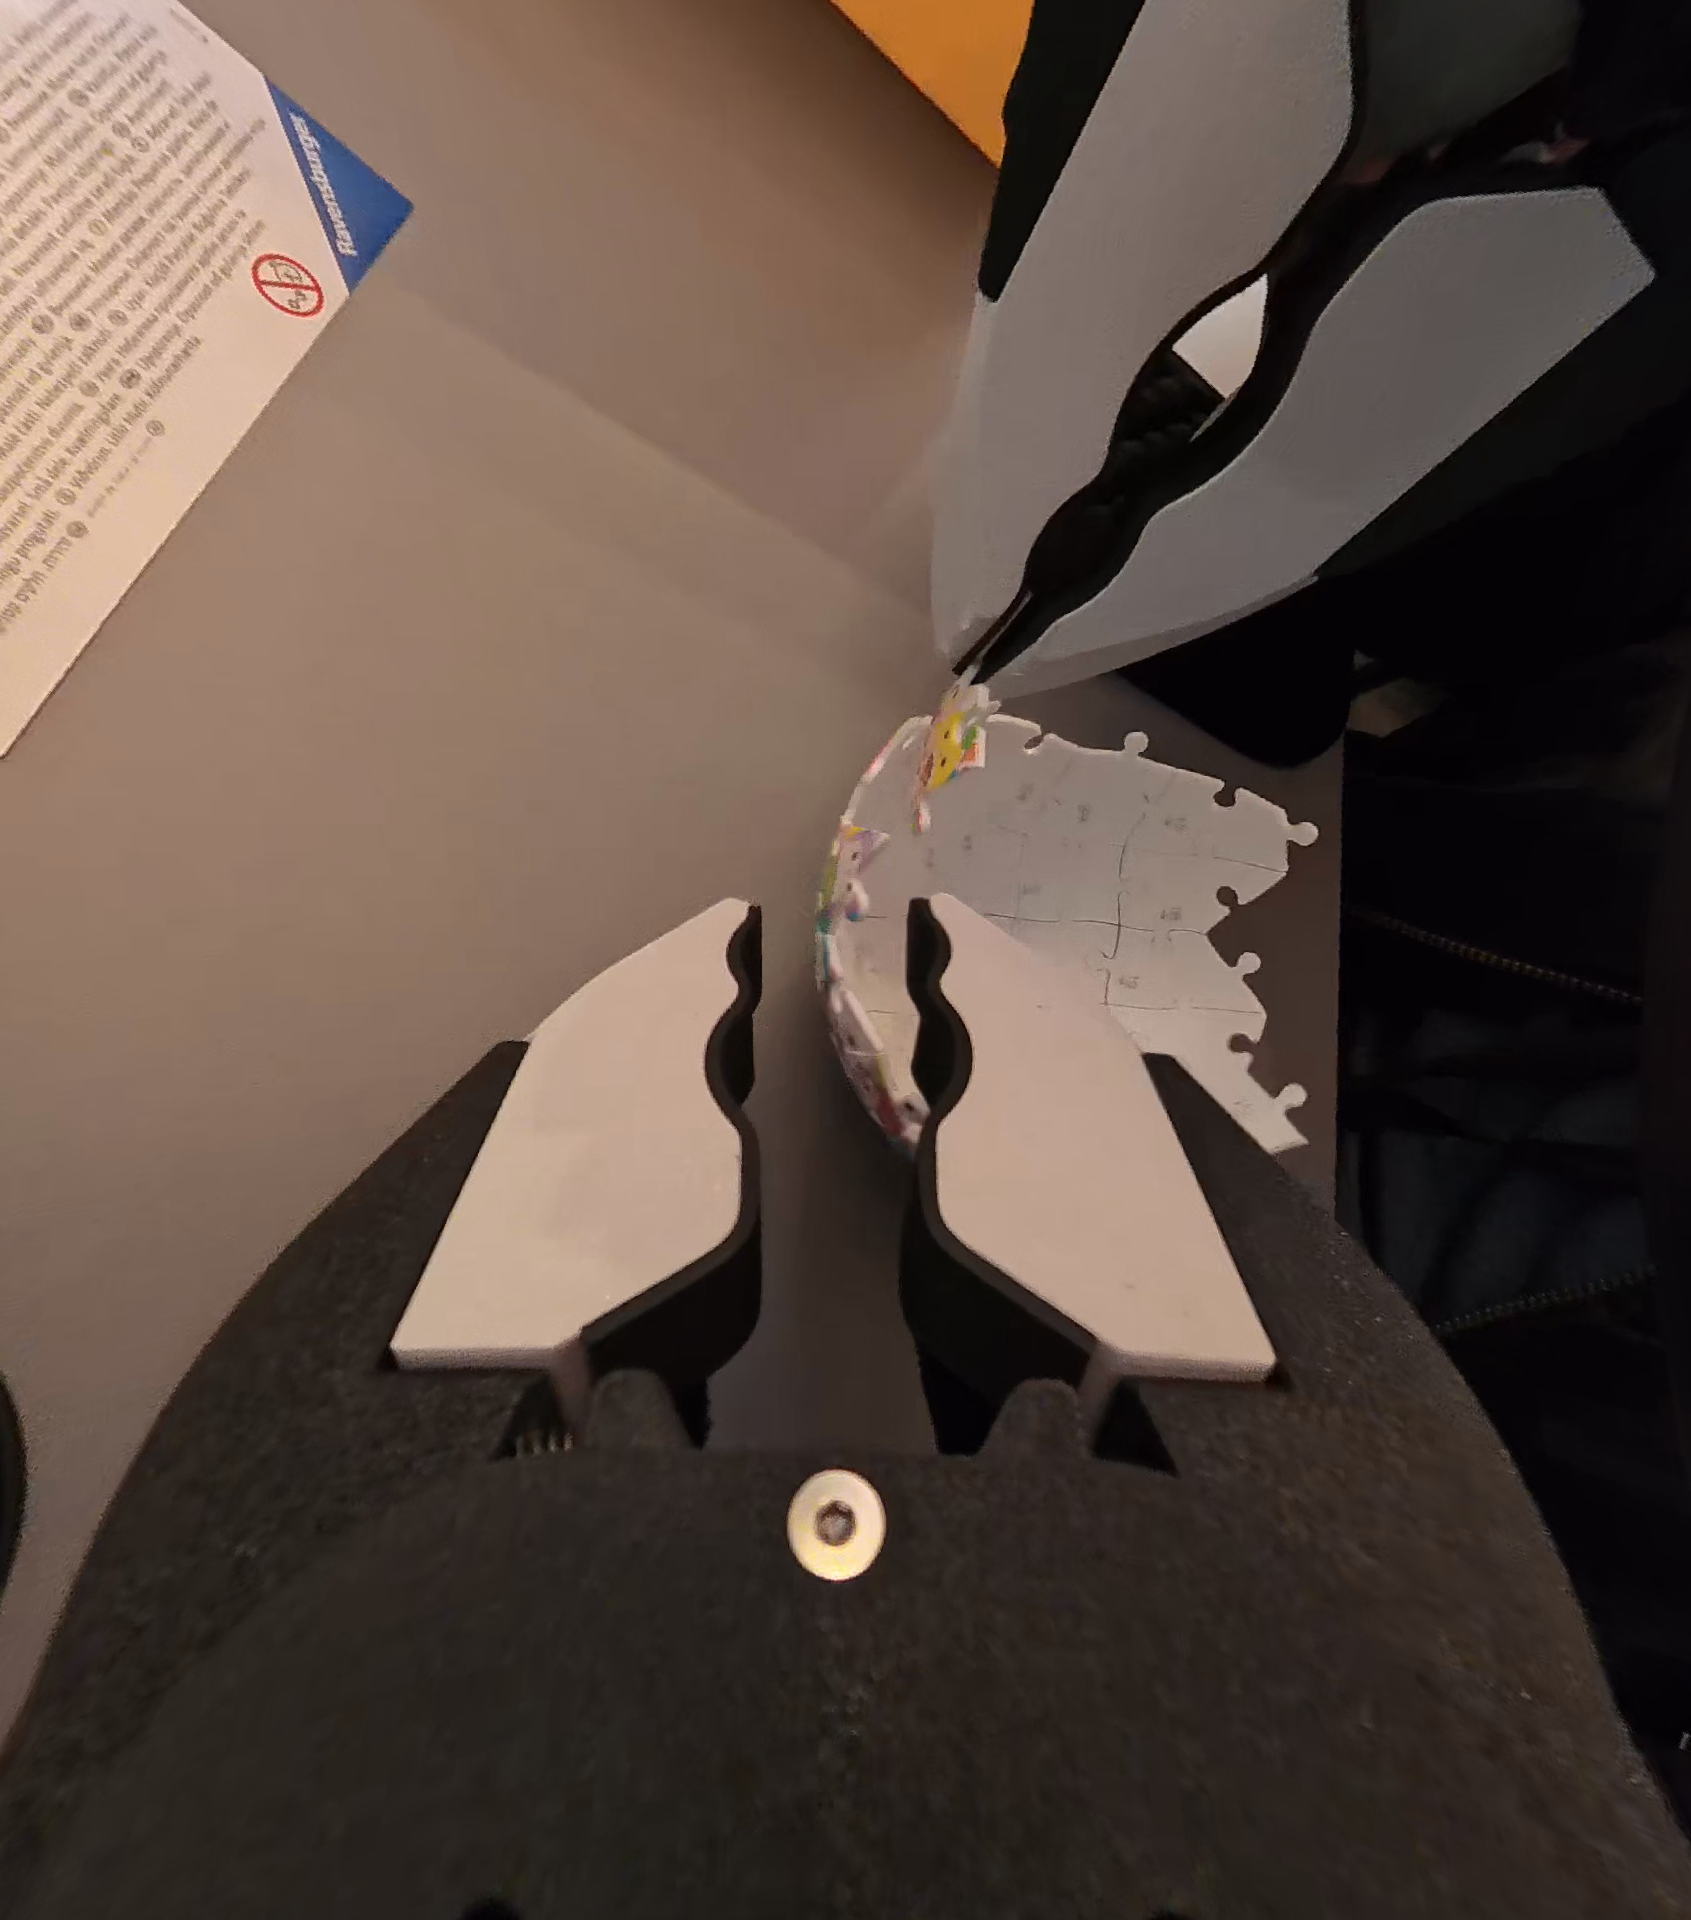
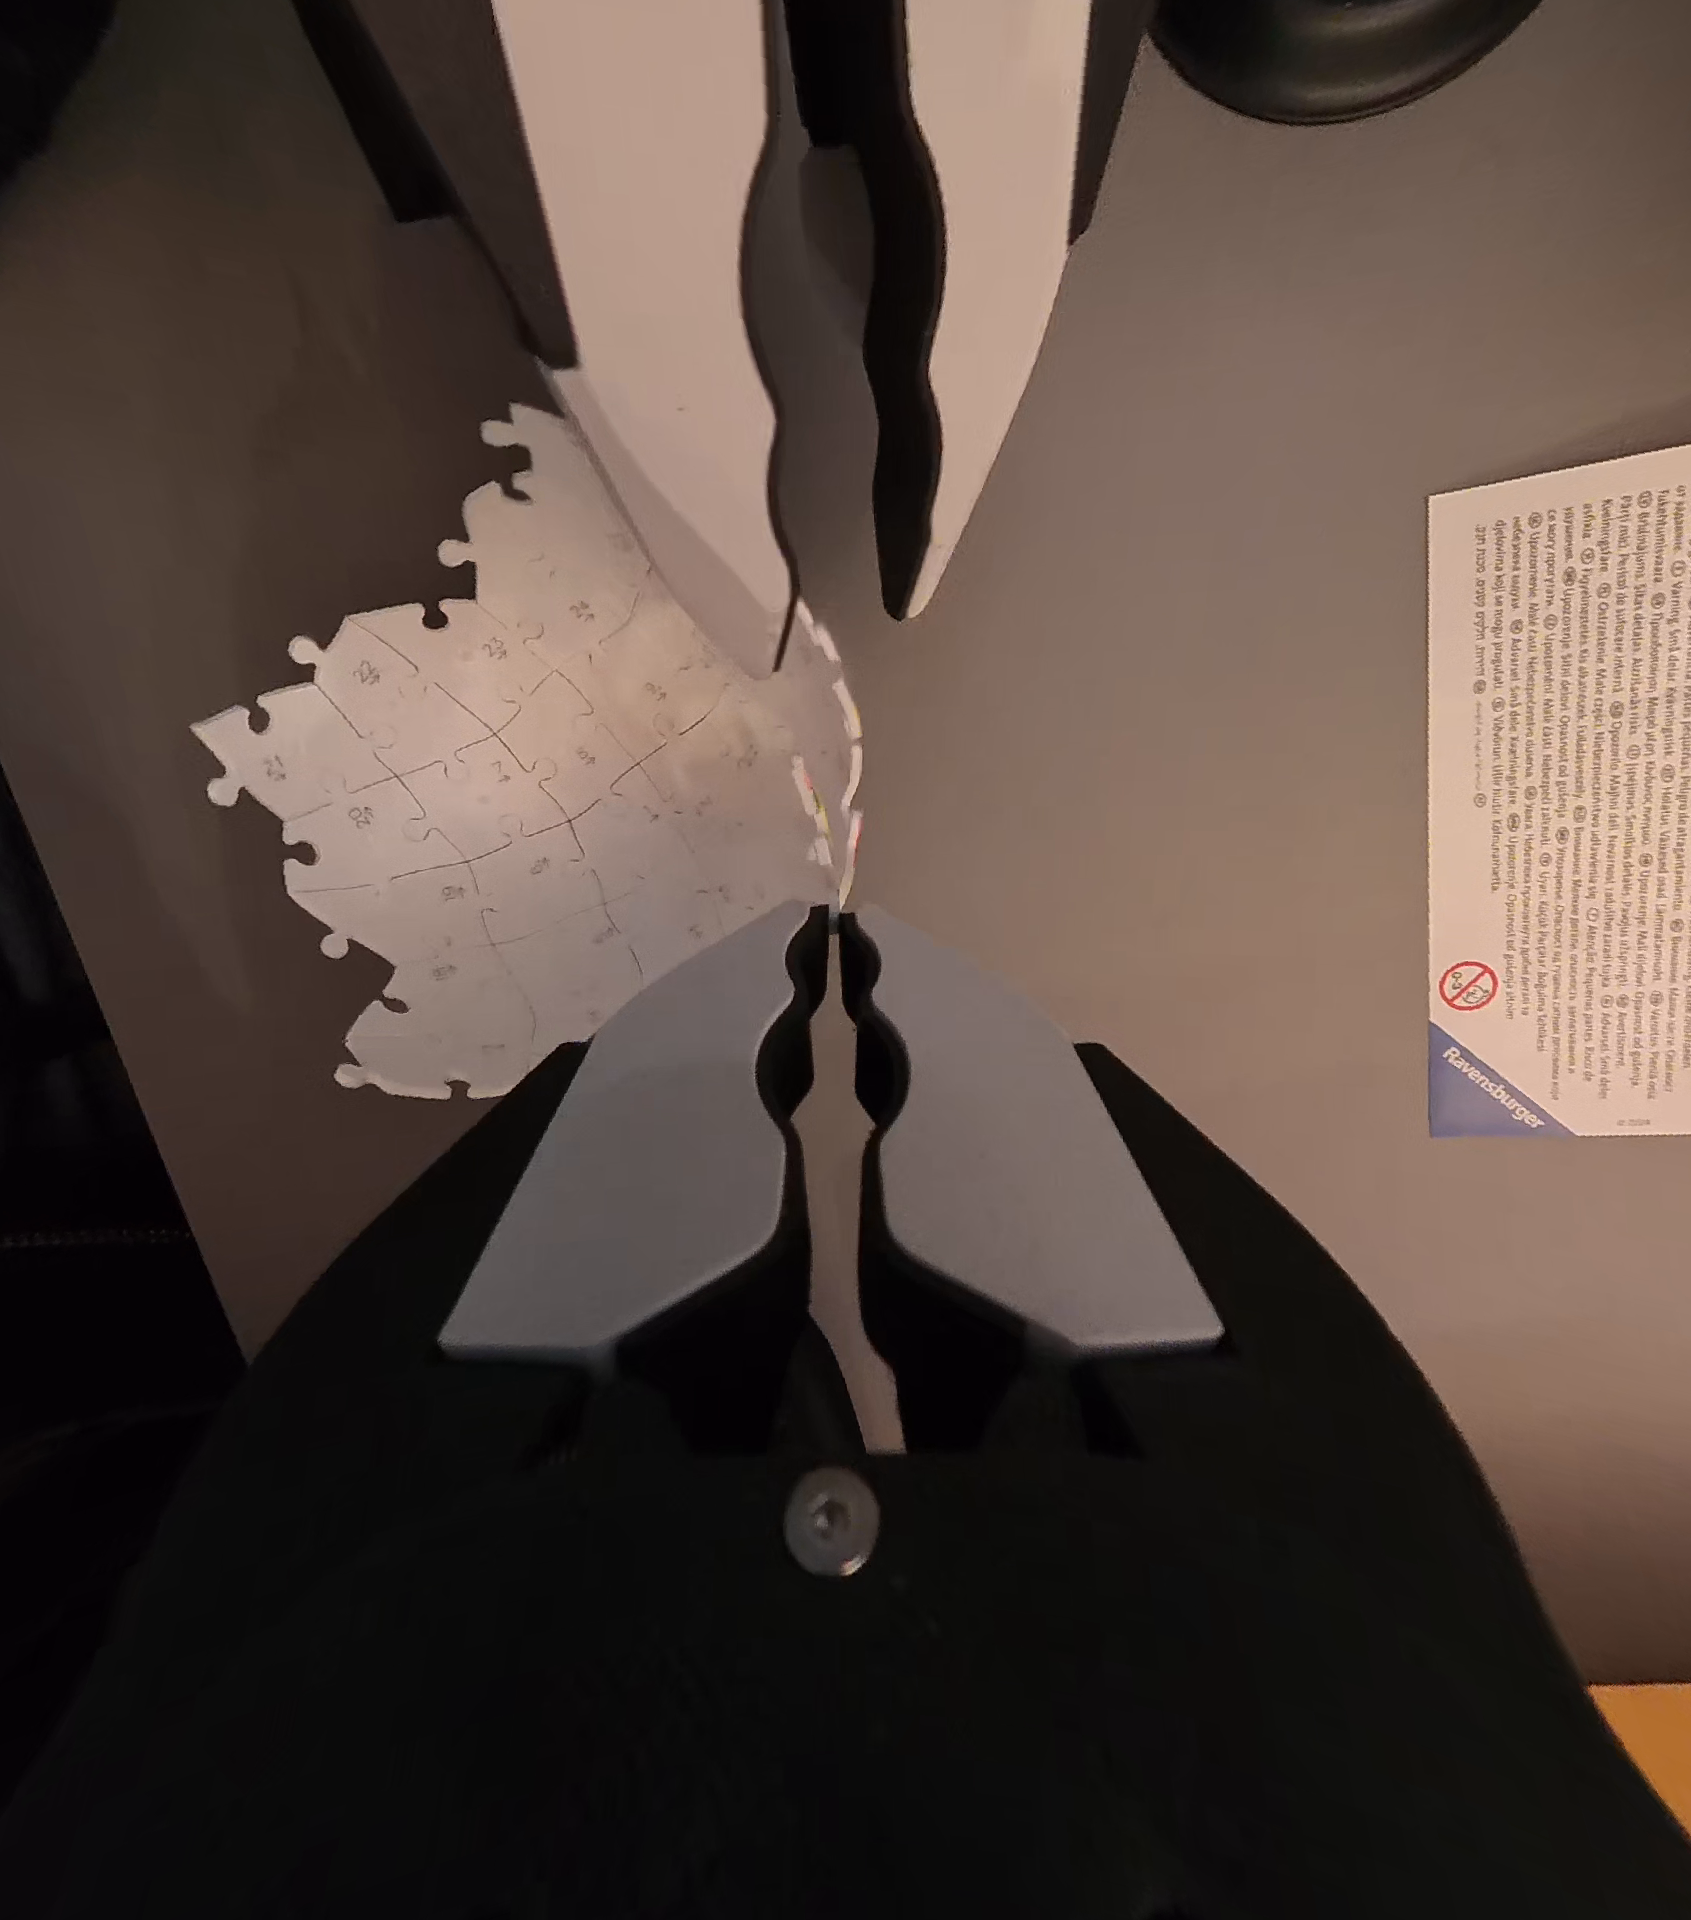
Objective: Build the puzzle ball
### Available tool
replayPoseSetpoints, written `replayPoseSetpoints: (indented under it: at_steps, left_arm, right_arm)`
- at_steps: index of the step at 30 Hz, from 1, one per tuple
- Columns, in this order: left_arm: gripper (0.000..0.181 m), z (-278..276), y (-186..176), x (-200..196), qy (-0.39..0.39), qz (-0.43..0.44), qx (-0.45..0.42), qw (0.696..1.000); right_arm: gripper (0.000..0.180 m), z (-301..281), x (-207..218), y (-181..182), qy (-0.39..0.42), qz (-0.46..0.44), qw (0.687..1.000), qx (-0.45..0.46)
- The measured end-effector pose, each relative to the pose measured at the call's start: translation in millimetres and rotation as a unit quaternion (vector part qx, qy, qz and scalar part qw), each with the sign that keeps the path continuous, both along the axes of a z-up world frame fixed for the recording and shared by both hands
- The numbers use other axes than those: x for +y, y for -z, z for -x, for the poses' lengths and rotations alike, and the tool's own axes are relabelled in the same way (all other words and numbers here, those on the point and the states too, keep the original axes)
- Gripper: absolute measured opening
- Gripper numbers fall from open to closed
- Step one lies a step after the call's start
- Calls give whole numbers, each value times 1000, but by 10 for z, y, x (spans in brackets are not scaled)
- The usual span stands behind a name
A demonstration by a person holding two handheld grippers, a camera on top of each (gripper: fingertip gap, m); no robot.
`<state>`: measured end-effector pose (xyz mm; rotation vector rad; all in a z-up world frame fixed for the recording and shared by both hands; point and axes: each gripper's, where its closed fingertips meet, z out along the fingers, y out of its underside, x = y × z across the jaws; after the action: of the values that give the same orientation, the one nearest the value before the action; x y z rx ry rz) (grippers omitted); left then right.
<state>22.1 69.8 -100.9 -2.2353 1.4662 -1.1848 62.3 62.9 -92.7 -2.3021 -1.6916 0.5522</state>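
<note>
Near the table's [image 1: 560, 623] edge, the right gripper [image 2: 836, 914] is pinching the half-built puzzle ball's [image 2: 508, 810] rim; the left gripper [image 1: 833, 914] is hovering released beside it, a printed leaflet [image 1: 62, 343] lying well apart.

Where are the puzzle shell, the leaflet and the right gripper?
puzzle shell [image 2: 508, 821]: right wrist view, pale inner face.
leaflet [image 1: 72, 374]: left wrist view, printed middle of the sheet.
right gripper [image 2: 836, 920]: right wrist view, between its fingertips, at the shell's rim.
</note>
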Motion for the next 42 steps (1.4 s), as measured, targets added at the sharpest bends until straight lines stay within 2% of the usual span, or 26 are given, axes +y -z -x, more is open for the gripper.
replayPoseSetpoints:
  at_steps: [12,24,42]
  left_arm:
    - [14,-80,-13,48,7,-1,-13,1000]
    - [22,-148,-90,-14,31,28,-52,998]
    - [25,-320,-36,-11,72,36,-47,996]
  right_arm:
    - [3,-18,58,-49,1,-19,1000,-8]
    - [3,-68,4,42,9,-2,999,-41]
    - [3,-147,30,81,55,19,997,-58]
